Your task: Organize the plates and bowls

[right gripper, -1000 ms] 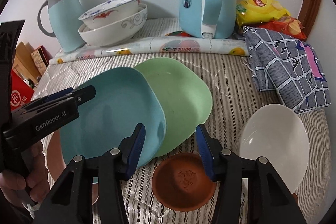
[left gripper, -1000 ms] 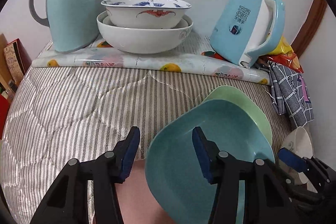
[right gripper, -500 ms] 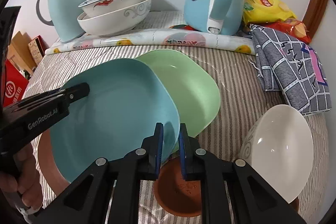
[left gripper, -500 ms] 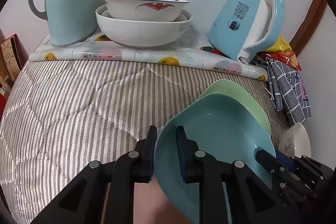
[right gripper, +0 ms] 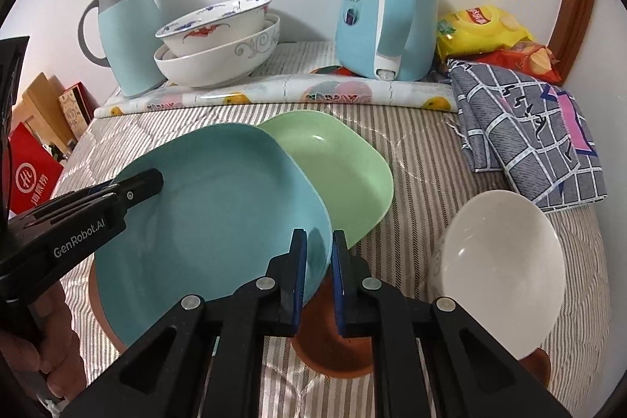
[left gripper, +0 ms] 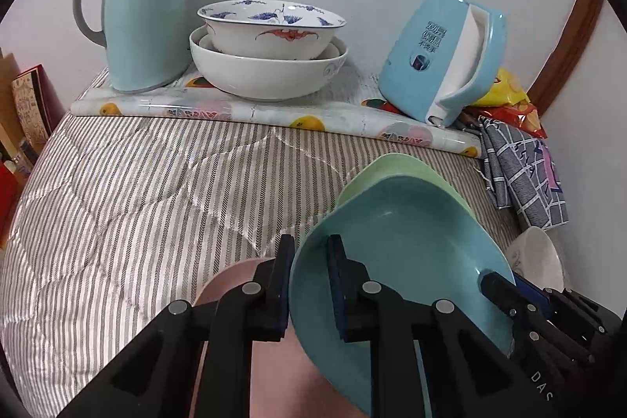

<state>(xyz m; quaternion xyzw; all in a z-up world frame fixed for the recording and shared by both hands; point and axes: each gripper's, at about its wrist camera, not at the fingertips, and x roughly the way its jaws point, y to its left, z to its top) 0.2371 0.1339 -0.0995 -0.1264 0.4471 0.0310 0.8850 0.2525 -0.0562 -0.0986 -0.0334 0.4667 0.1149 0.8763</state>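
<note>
A: Left gripper?
B: Jaws clamped on the near-left rim of the teal plate. Right gripper pinches its opposite rim, so the plate is held from both sides.
A: Beyond the jaws?
B: Green plate partly under the teal one, white bowl right of the right jaws, stacked bowls far back by the thermos jug.
</note>
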